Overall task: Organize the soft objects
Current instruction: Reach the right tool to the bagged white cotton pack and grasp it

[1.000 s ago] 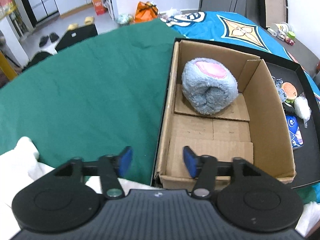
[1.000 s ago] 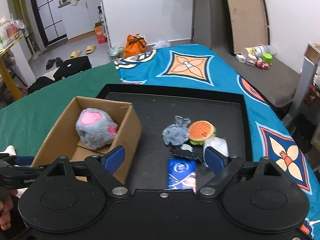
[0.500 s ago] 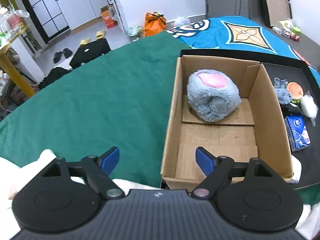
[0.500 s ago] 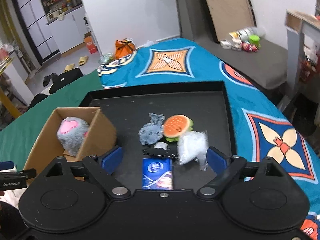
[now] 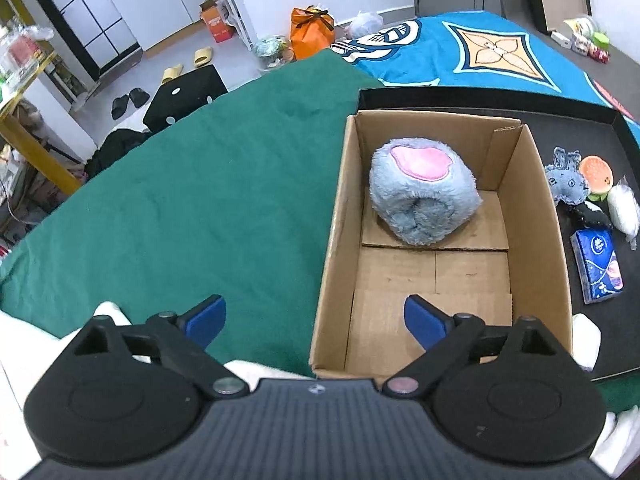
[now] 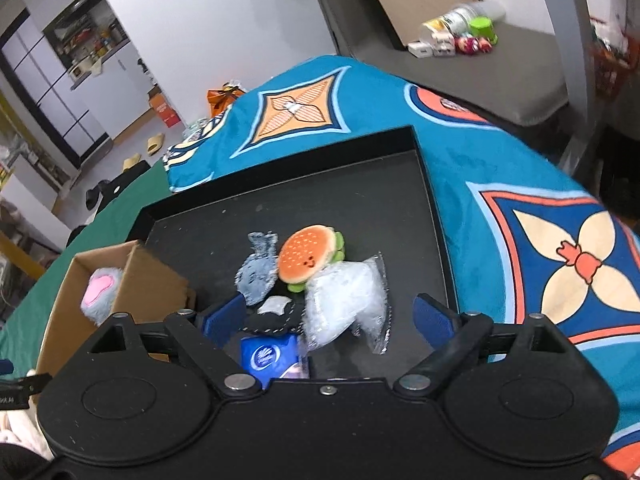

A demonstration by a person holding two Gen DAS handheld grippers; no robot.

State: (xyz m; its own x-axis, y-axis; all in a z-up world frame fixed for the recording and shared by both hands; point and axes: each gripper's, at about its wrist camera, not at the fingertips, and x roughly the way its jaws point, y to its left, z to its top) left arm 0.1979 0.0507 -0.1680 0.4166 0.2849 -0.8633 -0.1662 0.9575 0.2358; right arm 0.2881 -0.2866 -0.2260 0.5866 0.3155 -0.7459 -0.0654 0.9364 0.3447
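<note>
A grey-blue plush with a pink patch (image 5: 424, 192) lies at the far end of the open cardboard box (image 5: 536, 216). My left gripper (image 5: 316, 316) hovers over the box's near left corner, its jaws opening with nothing between them. On the black tray (image 6: 360, 168) lie a burger plush (image 6: 308, 258), a small grey-blue plush (image 6: 256, 272), a clear bag of white filling (image 6: 348, 300), a black soft item (image 6: 272, 318) and a blue tissue pack (image 6: 272, 358). My right gripper (image 6: 328, 318) hangs open just above these, touching none of them.
The box and tray rest on a surface covered by a green cloth (image 5: 180, 200) and a blue patterned blanket (image 6: 520, 200). White fabric (image 5: 112, 312) bunches at the near edge. Shoes, bags and furniture stand on the floor beyond.
The left jaws have spread much wider and the left gripper has drawn back and up from the box. The right gripper has swung right and down over the tray's small items, rolling as it went.
</note>
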